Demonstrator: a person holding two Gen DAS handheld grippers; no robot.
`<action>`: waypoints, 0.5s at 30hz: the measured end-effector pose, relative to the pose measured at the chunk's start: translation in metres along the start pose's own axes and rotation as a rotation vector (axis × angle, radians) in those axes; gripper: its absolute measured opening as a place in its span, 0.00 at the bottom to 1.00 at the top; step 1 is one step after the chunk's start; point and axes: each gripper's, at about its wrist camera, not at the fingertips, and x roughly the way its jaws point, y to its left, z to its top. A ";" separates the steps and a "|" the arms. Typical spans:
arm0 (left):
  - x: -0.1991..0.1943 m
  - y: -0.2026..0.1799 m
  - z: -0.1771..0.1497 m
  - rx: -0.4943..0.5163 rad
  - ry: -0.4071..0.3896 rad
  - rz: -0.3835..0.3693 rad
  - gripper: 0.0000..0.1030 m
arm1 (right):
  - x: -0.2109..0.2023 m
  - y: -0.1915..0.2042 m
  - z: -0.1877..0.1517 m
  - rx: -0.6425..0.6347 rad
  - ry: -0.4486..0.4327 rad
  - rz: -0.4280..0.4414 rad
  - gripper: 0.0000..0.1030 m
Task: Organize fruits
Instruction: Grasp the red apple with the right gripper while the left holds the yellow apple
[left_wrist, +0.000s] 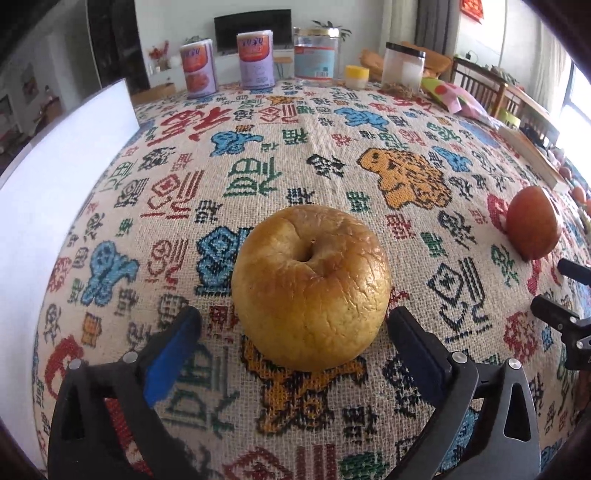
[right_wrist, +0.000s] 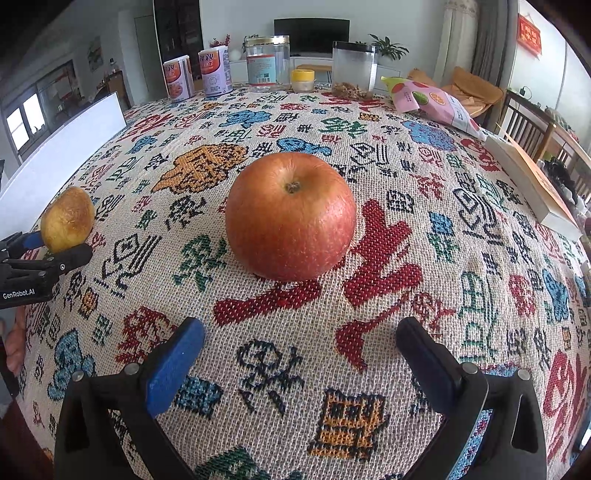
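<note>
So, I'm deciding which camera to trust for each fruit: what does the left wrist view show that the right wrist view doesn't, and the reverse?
Only the left wrist view shows the stem dimple on top of the yellow wrinkled apple, close between the open fingers of the left gripper.

Only the right wrist view shows the red apple whole, lying ahead of the open right gripper, and the pink snack bag in full.

Both show the two fruits apart on the patterned tablecloth, the white board and the cans and jars at the far edge.

Black left gripper (left_wrist: 293, 325), right gripper (right_wrist: 300, 336): blue pads, silver screws
</note>
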 end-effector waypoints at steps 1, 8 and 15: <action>0.000 0.000 0.000 0.000 0.000 0.001 0.99 | 0.001 0.000 0.000 0.000 0.000 -0.004 1.00; 0.000 0.000 0.000 0.000 0.000 0.000 0.99 | 0.002 0.000 0.002 0.006 -0.001 -0.009 1.00; 0.000 0.000 0.000 0.001 0.000 0.000 0.99 | 0.002 0.000 0.002 0.006 0.000 -0.009 1.00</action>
